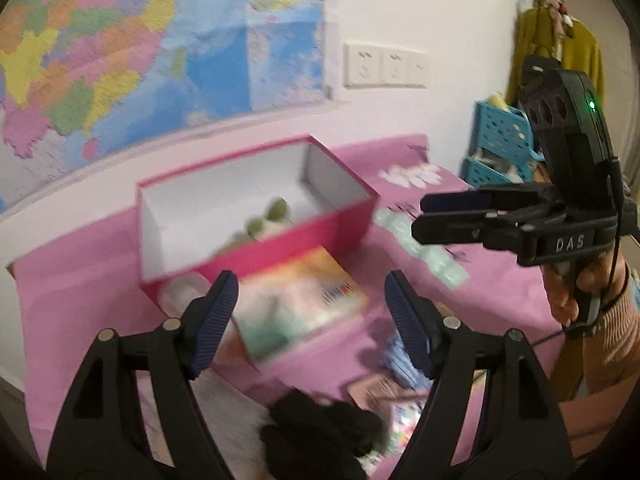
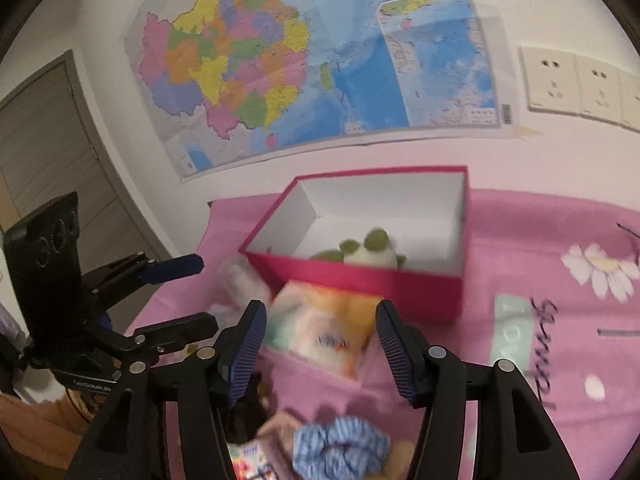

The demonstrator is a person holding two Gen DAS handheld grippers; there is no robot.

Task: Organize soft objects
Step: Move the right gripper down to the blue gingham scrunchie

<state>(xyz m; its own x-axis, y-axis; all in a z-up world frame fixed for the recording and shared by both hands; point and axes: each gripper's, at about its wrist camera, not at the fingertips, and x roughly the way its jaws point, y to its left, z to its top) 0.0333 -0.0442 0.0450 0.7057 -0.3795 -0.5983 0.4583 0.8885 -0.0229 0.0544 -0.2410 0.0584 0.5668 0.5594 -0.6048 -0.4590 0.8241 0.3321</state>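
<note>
Behind the surface hangs a large coloured map [image 2: 304, 60] on a white wall, with a row of sockets [image 1: 384, 66] to its right and a stack of blue baskets [image 1: 500, 148] past the right edge. A pink cloth [image 2: 540, 220] with daisies and lettering covers the surface. Near the back edge stands an open red box [image 2: 400, 284] with white inner walls, and a green and white plush toy [image 2: 372, 250] already lies inside it. Just in front of the box lies a soft packet [image 2: 324, 332] printed in orange and green, seemingly touching the box wall, with a pale roll [image 2: 244, 280] at the box's left corner. Toward the front edge sit a blue striped scrunchie [image 2: 340, 450], a black woolly thing [image 1: 320, 436] and some printed cards, too blurred to name. The left gripper [image 1: 308, 320] is spread wide and holds nothing, hovering over the packet. The right gripper [image 2: 318, 346] is likewise spread and empty in its own view, though from the left camera its jaws look nearly together, seen edge-on. By my judgement the sorting is partly done: one soft item is boxed and several wait outside. The step in hand looks like an approach for the next pick, perhaps the packet, or the scrunchie below the right gripper. That calls for lowering one gripper, closing gently on the yielding item, then lifting it clear of the box wall before letting go inside.
</note>
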